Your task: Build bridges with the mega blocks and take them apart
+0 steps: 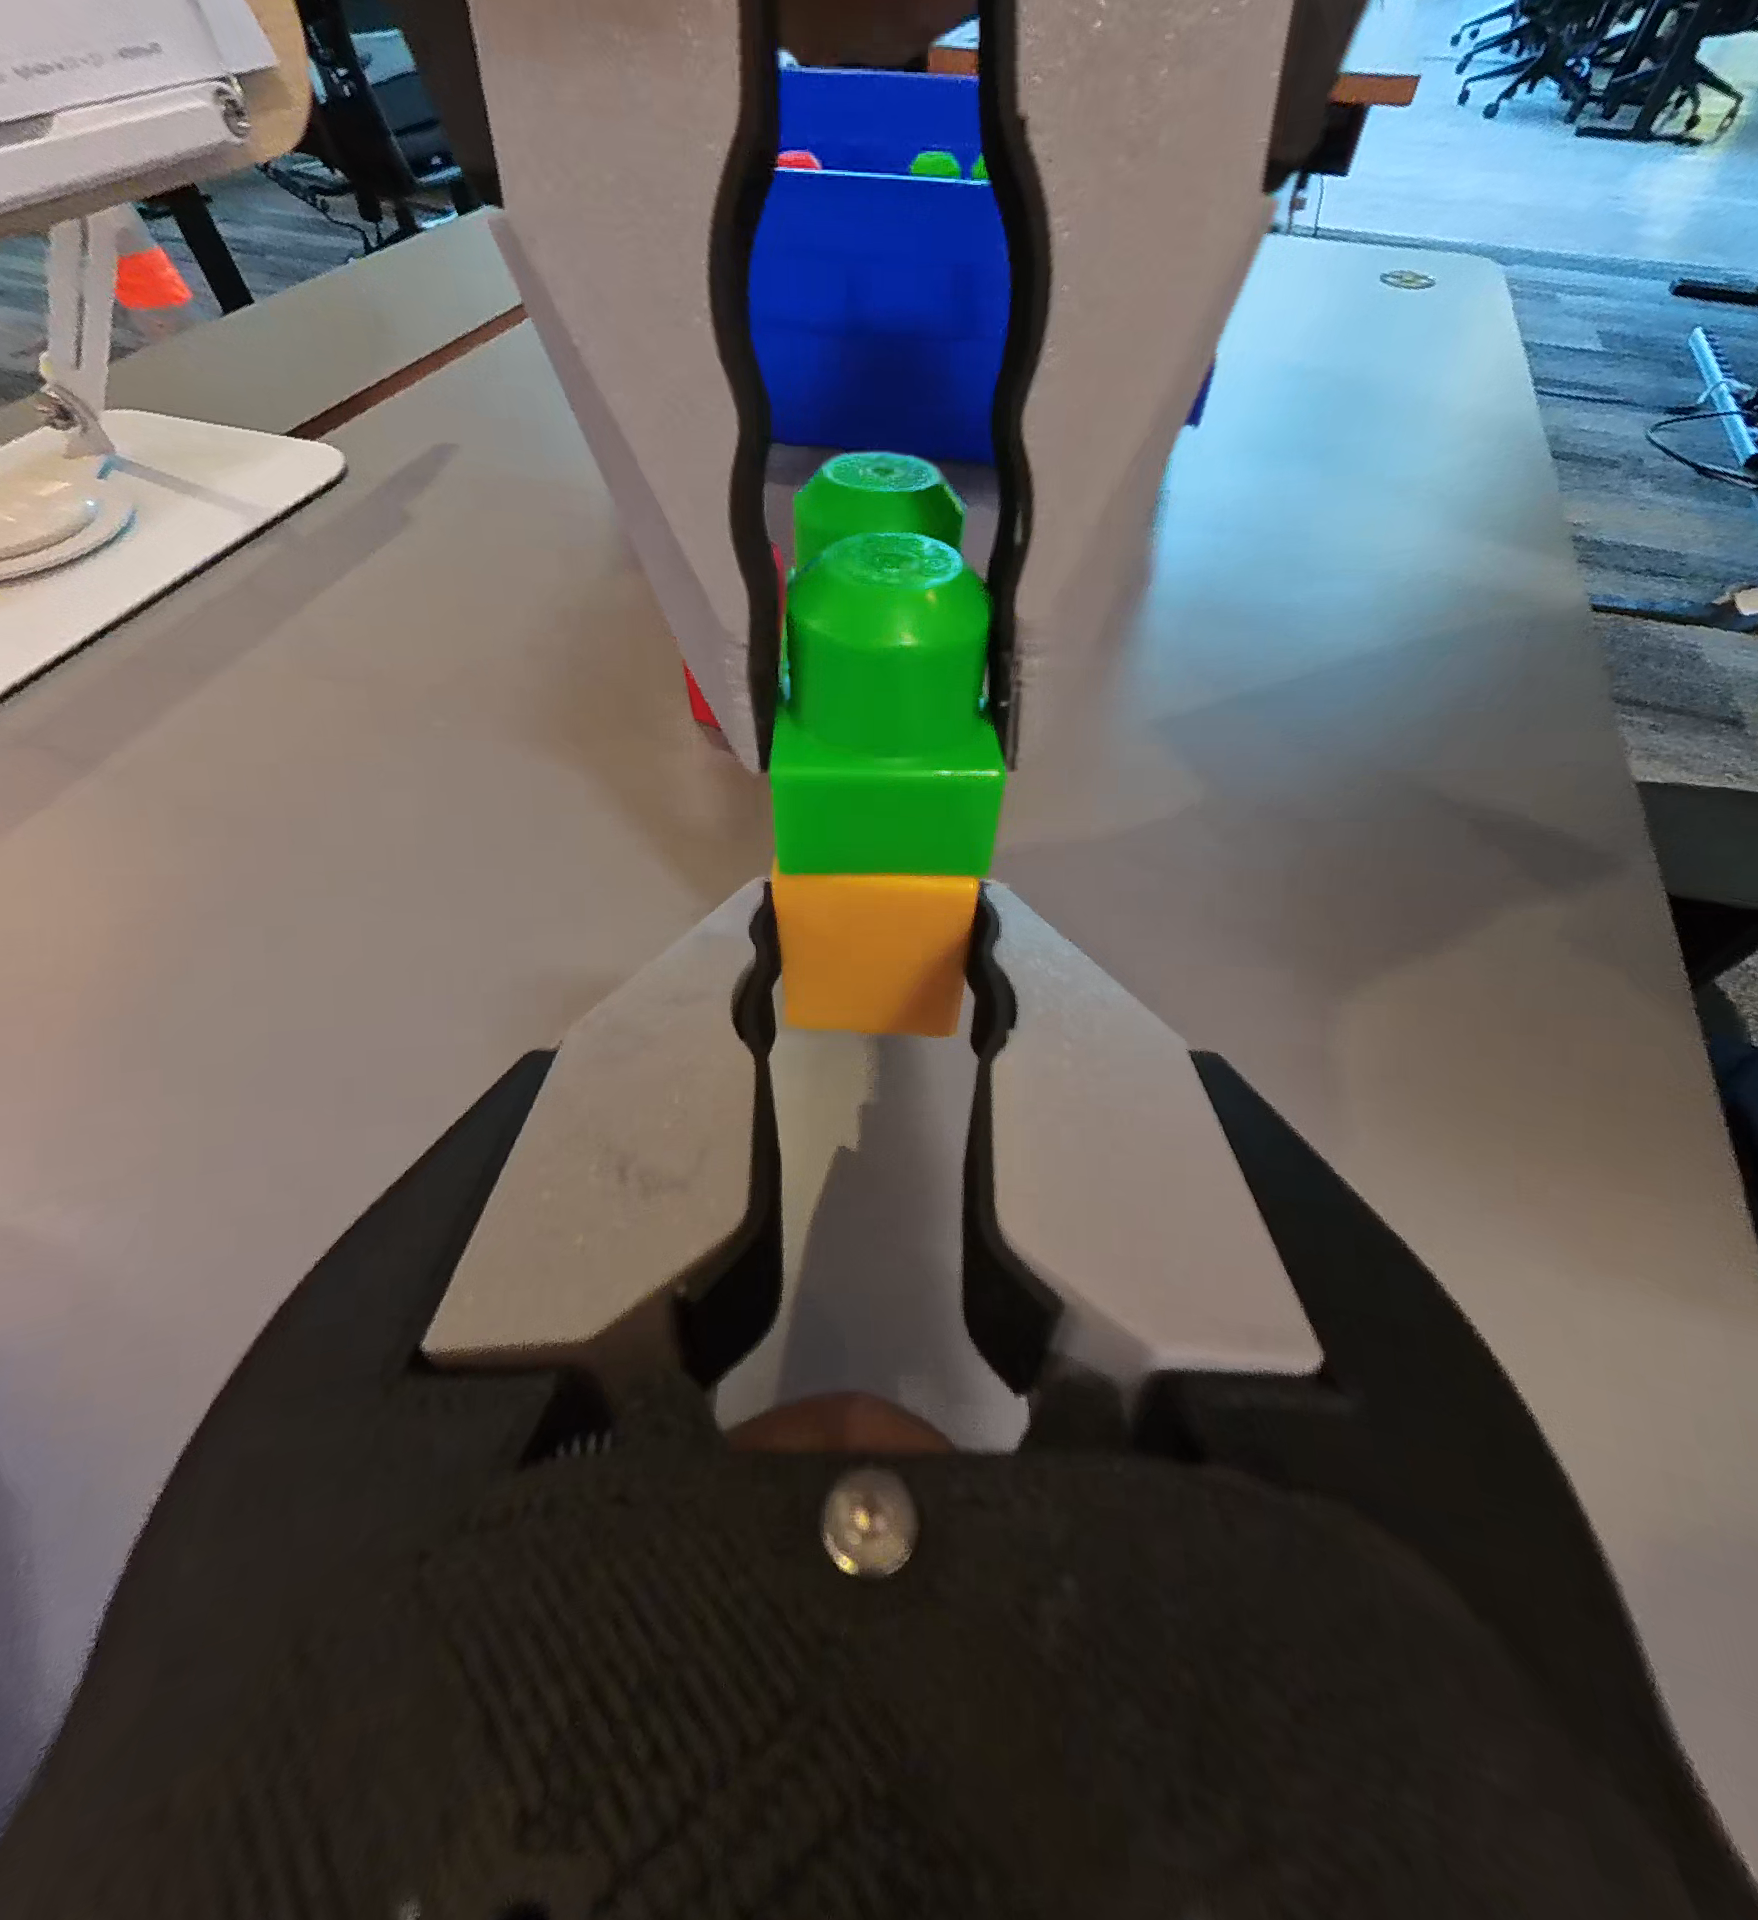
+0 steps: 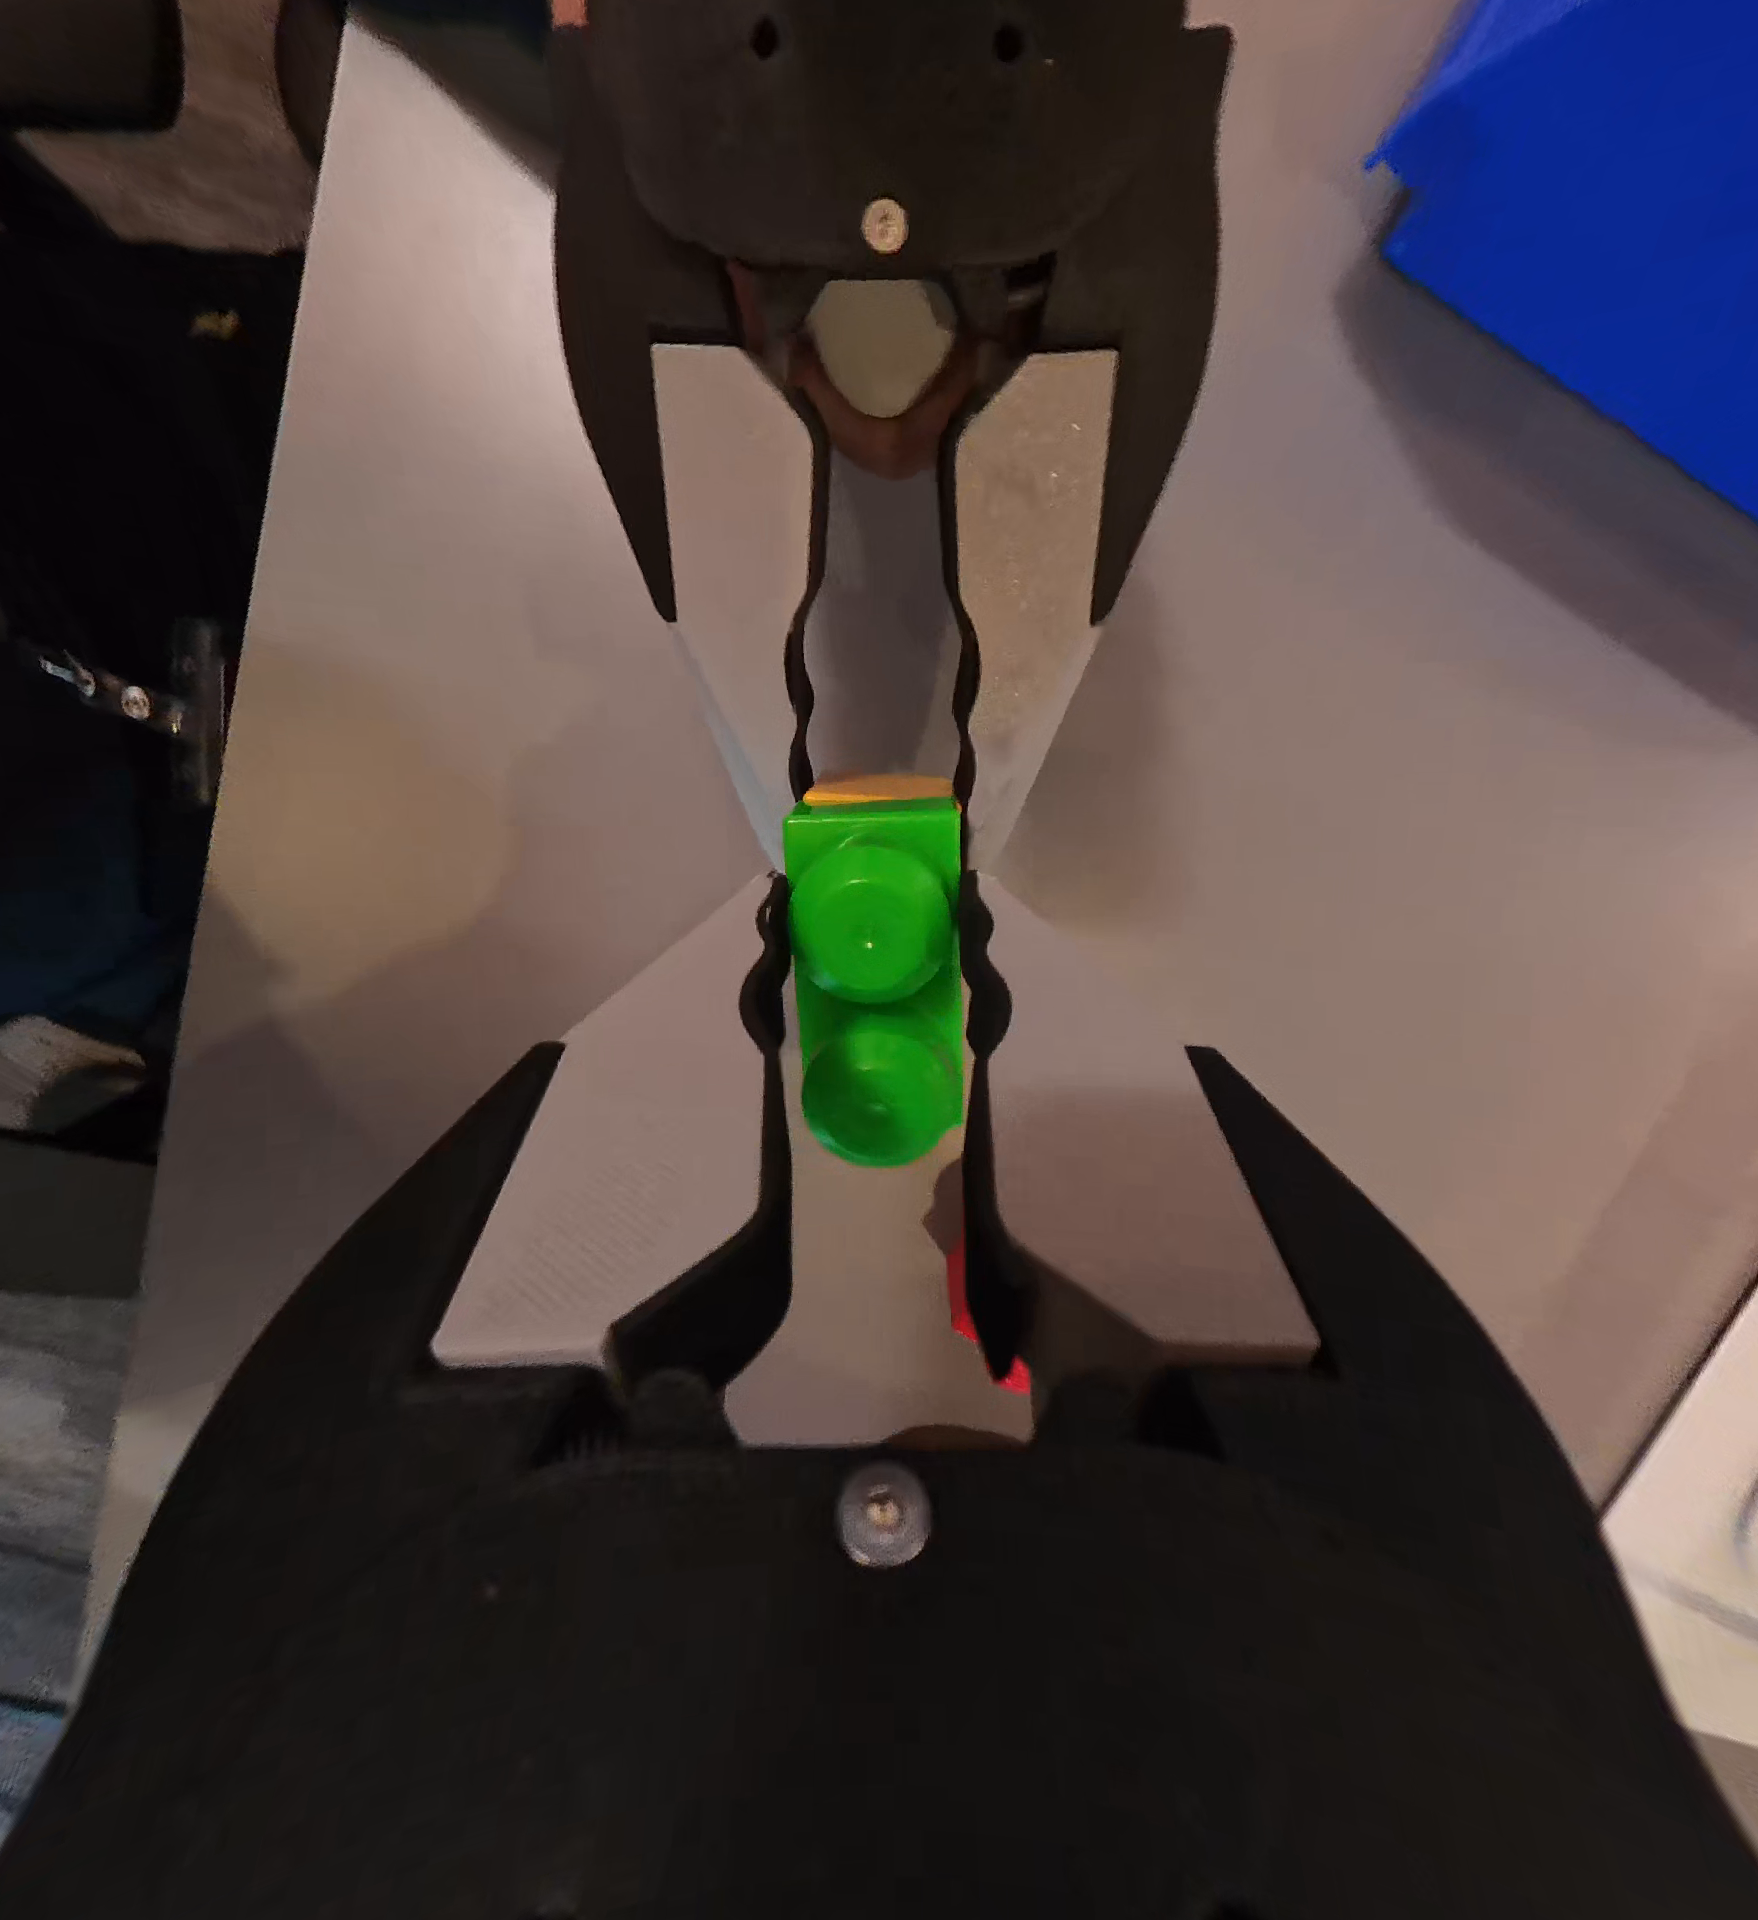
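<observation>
A green two-stud block (image 1: 885, 810) sits on top of an orange block (image 1: 870, 956), held just above the grey table (image 1: 283, 935). My left gripper (image 1: 870, 935) is shut on the orange block's sides. My right gripper (image 1: 885, 717) comes in from the far side and is shut on the green block. In the right wrist view my right gripper (image 2: 875, 935) clamps the green block (image 2: 875, 997), and the left gripper (image 2: 880, 821) holds the orange block (image 2: 875, 788) beneath it. A red block (image 2: 968, 1309) shows only as a sliver behind a finger.
A blue bin (image 1: 885, 312) with red and green blocks inside stands on the table behind the stack; it also shows in the right wrist view (image 2: 1633, 260). A white stand with a flat base (image 1: 75, 499) is at the left. The table edge runs along the right. The tips of both grippers are at nearly the same place.
</observation>
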`<state>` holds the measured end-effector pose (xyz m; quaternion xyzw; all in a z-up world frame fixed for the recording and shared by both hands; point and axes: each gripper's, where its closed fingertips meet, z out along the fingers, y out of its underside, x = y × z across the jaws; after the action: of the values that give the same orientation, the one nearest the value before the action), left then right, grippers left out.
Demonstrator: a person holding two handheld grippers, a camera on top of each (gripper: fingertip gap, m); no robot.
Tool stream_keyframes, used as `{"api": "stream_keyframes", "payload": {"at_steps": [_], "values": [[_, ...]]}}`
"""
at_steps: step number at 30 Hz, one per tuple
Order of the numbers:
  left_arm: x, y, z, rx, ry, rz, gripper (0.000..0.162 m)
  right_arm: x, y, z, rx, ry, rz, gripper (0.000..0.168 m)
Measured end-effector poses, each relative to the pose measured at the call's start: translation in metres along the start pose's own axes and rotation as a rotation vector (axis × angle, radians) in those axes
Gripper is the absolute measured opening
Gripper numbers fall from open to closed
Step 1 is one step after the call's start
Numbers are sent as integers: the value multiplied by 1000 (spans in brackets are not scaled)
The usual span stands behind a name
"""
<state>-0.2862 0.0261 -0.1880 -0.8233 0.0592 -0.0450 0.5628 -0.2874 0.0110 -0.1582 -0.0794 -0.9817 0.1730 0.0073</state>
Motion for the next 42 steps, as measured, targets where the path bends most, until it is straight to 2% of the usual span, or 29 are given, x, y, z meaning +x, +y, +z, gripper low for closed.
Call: {"api": "stream_keyframes", "payload": {"at_steps": [3, 7, 12, 25, 34, 38, 42], "values": [[-2, 3, 1, -21, -15, -9, 33, 2, 5, 4, -7, -2, 90, 30], [-4, 11, 5, -60, -35, 2, 33, 3, 10, 11, -38, 17, 114, 30], [-8, 3, -1, -12, -30, -45, 33, 9, 1, 5, 45, 10, 181, 30], [-8, 3, -1, -12, -34, -43, 33, 10, -1, 6, 8, 81, 64, 29], [-6, 1, 0, 11, 9, -91, 33, 11, -1, 7, 2, 48, 112, 30], [-7, -21, -12, 164, 106, -238, 33, 18, -14, -9, 126, 62, 160, 34], [-15, -37, -32, 306, 163, -358, 34, 39, -22, -48, 376, 159, 265, 50]]}}
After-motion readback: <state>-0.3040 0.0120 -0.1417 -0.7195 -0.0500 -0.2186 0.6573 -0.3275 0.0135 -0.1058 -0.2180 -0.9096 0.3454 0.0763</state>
